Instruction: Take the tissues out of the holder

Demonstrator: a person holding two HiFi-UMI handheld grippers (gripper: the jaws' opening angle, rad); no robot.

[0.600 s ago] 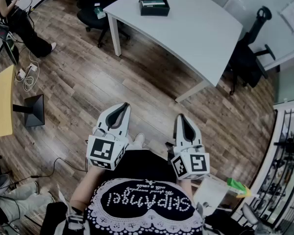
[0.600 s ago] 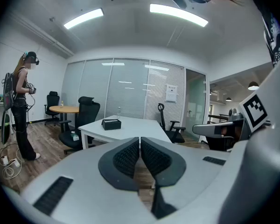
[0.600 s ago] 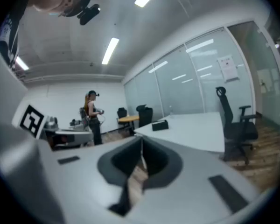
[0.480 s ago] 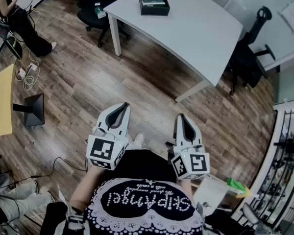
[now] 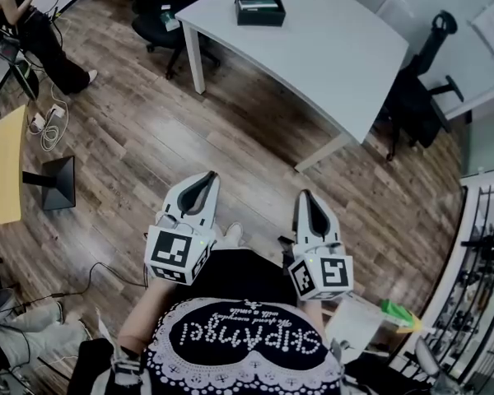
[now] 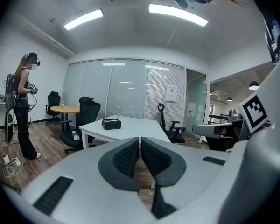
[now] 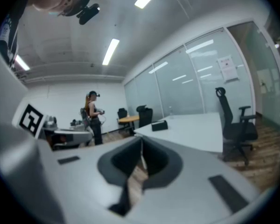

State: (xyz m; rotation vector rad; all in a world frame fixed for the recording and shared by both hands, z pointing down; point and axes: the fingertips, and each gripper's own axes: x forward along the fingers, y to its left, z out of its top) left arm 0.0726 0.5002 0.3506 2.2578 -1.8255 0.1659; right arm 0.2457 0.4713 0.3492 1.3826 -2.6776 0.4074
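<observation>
Left tongs (image 5: 206, 177) and right tongs (image 5: 305, 196), both clenched and empty, hover side by side above the wooden floor (image 5: 140, 138). Well beyond, at 12 o'clock, the tissue holder (image 5: 259, 11) sits on the white desk (image 5: 337, 56).

The head view looks steeply down from above the wooden floor (image 5: 230, 138), with the left tool (image 5: 204, 179) and right tool (image 5: 306, 197) close below. Each gripper view faces nearly level along its jaws. All share the distant white counter (image 5: 329, 56).
</observation>
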